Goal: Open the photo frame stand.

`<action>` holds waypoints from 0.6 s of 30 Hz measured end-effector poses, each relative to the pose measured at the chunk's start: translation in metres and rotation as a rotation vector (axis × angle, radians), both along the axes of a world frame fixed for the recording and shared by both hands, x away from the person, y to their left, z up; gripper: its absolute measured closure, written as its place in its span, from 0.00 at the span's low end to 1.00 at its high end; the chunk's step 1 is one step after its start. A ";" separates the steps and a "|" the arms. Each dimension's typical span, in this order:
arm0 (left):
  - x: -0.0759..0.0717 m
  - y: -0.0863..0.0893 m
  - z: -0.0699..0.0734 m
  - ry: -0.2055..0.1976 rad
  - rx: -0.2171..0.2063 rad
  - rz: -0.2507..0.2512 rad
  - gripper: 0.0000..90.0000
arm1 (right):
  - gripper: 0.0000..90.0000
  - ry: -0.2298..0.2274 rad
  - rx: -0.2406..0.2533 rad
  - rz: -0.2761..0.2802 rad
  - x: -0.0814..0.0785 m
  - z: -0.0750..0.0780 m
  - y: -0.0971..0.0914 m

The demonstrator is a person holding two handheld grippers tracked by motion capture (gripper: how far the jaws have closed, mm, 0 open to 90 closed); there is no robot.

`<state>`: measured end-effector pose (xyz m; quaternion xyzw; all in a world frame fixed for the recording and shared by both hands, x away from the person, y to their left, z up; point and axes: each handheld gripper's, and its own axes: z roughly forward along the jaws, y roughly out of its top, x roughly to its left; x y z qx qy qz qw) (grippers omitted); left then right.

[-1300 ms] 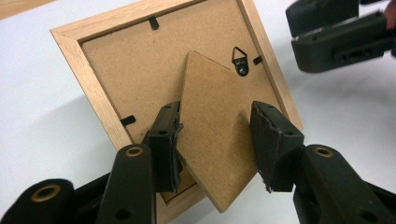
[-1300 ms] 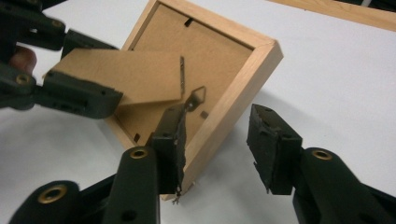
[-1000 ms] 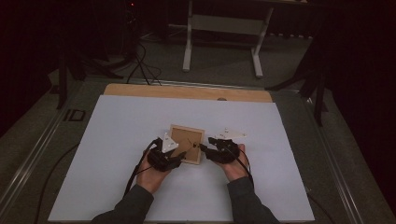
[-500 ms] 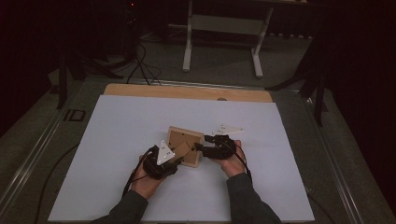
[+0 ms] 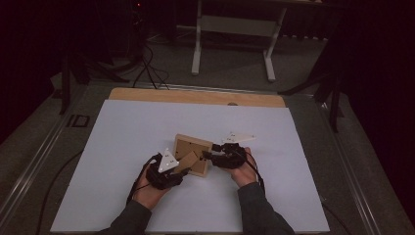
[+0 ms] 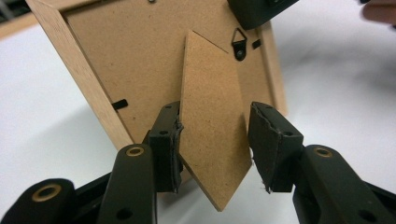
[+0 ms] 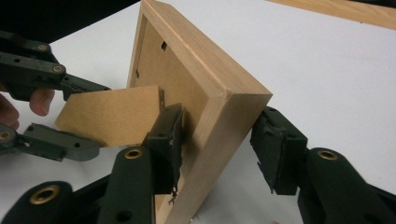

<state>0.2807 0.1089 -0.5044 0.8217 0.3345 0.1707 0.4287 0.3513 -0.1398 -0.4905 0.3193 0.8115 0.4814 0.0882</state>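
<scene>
The wooden picture frame (image 5: 192, 155) is sitting back-side-up near the middle of the white table cover (image 5: 127, 127), tilted, with both grippers working on it from the person's side. The big risk, I'd say, is the frame slipping: the right gripper (image 7: 219, 140) is straddling one corner of the frame's rail, and its jaws have just been closing with the rail between them, yet only the near pad is touching wood while a clear gap is showing at the far pad. If the left hand is pulling the stand now, the frame is likely sliding or tipping flat. Next risk: the fibreboard easel stand (image 6: 212, 126) is thin and hinged at one end, so forcing it sideways could be tearing that hinge.

The left gripper (image 6: 215, 140) is holding its jaws apart around the stand; one pad is resting against the stand's edge, the other standing off, so no real grip. Over by the stand's top, the small black hanger (image 6: 239, 41) is lying clear of both sets of jaws.
</scene>
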 end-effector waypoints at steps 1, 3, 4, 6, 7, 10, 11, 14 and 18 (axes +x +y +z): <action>0.000 0.001 0.001 0.017 -0.013 -0.005 0.63 | 0.61 -0.002 0.000 0.002 -0.001 0.001 0.000; 0.002 0.003 0.001 0.052 -0.033 -0.013 0.63 | 0.62 -0.013 -0.003 0.007 -0.003 0.002 0.001; 0.004 0.005 0.001 0.075 -0.048 -0.016 0.64 | 0.62 -0.019 -0.007 0.010 -0.003 0.002 0.001; 0.006 0.008 0.001 0.110 -0.080 -0.022 0.67 | 0.62 -0.031 -0.014 0.013 -0.005 0.004 0.002; 0.007 0.009 0.001 0.128 -0.091 -0.026 0.68 | 0.63 -0.035 -0.014 0.015 -0.006 0.004 0.002; 0.007 0.010 0.001 0.124 -0.073 -0.034 0.73 | 0.63 -0.046 -0.019 0.021 -0.008 0.005 0.002; 0.007 0.011 0.001 0.128 -0.075 -0.037 0.77 | 0.64 -0.053 -0.022 0.026 -0.010 0.006 0.003; 0.007 0.011 0.001 0.132 -0.076 -0.040 0.79 | 0.64 -0.063 -0.026 0.034 -0.011 0.007 0.002; 0.008 0.010 0.000 0.131 -0.067 -0.031 0.81 | 0.65 -0.074 -0.026 0.038 -0.013 0.009 0.002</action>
